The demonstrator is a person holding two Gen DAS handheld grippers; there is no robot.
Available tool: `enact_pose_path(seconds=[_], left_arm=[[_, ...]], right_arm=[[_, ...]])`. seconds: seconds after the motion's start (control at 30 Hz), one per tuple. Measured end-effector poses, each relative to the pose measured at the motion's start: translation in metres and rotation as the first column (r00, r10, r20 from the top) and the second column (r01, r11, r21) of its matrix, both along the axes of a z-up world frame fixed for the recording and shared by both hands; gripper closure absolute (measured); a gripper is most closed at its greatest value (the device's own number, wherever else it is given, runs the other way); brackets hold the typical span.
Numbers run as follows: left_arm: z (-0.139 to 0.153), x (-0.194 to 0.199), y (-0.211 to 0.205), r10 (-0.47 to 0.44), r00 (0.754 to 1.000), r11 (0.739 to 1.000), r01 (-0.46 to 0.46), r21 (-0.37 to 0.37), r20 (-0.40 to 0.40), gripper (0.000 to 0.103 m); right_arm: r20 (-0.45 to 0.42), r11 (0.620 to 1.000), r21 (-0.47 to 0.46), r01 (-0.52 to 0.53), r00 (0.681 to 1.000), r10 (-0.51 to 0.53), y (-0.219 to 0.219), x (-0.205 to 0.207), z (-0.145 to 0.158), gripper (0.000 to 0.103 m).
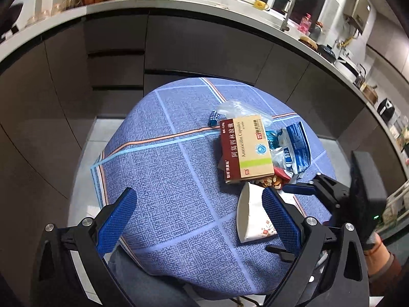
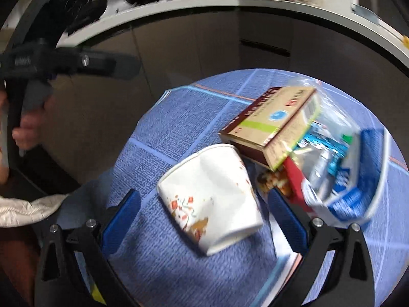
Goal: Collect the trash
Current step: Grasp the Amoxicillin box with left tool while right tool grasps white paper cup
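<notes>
A crushed white paper cup [image 2: 212, 199] with red and brown print lies on its side on the blue checked tablecloth [image 2: 158, 268]. My right gripper [image 2: 204, 220] is open, one finger on each side of the cup. Just behind the cup sit a tan and maroon medicine box [image 2: 271, 125], a blue and white wrapper [image 2: 358, 192], a clear plastic bag [image 2: 329, 117] and some nut scraps [image 2: 271, 179]. My left gripper [image 1: 199, 217] hovers open over bare cloth, with the cup [image 1: 251, 217] beside its right finger and the box [image 1: 246, 148] ahead.
Two small blue cylinders [image 1: 214, 118] lie on the cloth behind the box. Dark cabinet fronts [image 1: 115, 64] and a cluttered white counter [image 1: 179, 2] curve around the small table. The left half of the cloth [image 1: 153, 166] is bare. A hand [image 2: 25, 130] grips the other tool at the left.
</notes>
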State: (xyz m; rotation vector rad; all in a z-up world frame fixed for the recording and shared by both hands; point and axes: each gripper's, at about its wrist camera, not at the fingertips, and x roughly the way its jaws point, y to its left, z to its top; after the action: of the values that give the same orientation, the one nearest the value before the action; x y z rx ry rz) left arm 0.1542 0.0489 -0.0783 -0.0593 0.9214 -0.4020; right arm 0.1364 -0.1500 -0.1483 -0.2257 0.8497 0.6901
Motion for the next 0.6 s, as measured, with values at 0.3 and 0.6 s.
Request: enact_pose_path(seconds=[0.3,0.6], left_arm=[[-0.019,0.018,-0.016,-0.024,0.996,0.999,0.02,-0.042,-0.088,0.008],[-0.035,0.048,-0.075,-0.13,0.982,0.989,0.119,-0.092,-0.134,0.008]], right_arm=[[-0.011,0.994,-0.019,0.112,0.994,-0.112,-0.011,-0.007,-0.006,0.037],[-0.044,0.965,0.047,0.259,0.965,-0.257,-0.062,-0.039,0.007,0.063]])
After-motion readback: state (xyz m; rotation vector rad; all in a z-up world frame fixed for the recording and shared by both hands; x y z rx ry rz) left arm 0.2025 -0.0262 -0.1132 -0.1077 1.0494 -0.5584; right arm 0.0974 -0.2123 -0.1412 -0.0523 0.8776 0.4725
